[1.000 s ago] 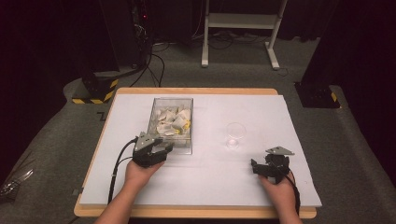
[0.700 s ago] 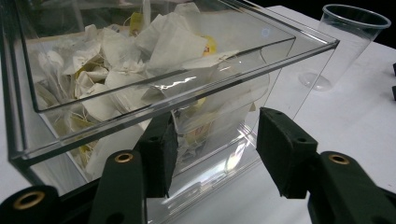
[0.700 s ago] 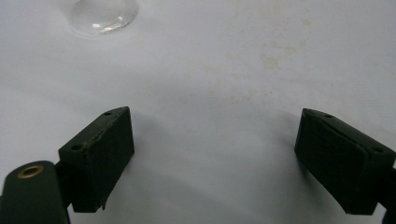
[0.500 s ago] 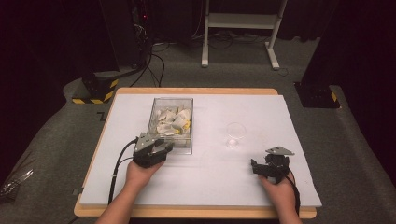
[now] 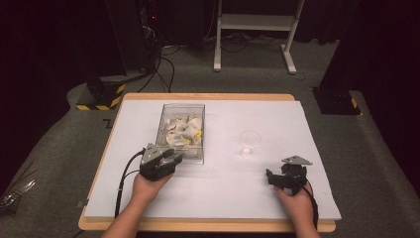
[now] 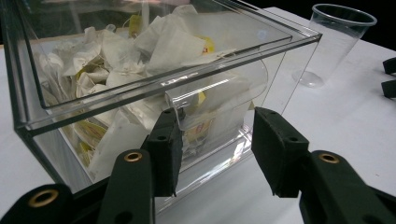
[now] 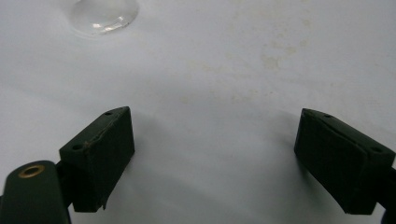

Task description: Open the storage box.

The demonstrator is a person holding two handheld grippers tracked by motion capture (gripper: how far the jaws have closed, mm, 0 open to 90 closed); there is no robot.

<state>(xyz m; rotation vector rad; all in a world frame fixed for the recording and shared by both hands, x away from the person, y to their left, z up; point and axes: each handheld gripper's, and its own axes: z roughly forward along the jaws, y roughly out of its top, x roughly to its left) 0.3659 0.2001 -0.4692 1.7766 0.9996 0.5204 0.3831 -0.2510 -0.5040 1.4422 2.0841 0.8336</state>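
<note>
A clear plastic box (image 5: 183,105) filled with white tea bags (image 5: 182,131) stands on the white sheet. My left gripper (image 5: 173,157) is at the box's near wall. In the left gripper view the gripper (image 6: 212,135) has the box's curved clear front tab (image 6: 224,93) between its jaws, which have just been closing. One pad (image 6: 166,144) meets the tab's edge and the other stands just off it. My right gripper (image 5: 273,177) rests open on the sheet near the front right, its jaws (image 7: 212,140) wide over bare sheet.
A clear plastic cup (image 5: 249,141) stands upright on the sheet right of the box, also seen as the cup (image 6: 336,37) beyond the box corner. The white sheet (image 5: 223,198) covers a wooden table. Dark floor, cables and a stand lie behind.
Both hands have stayed where they were. No object on the table has shifted.
</note>
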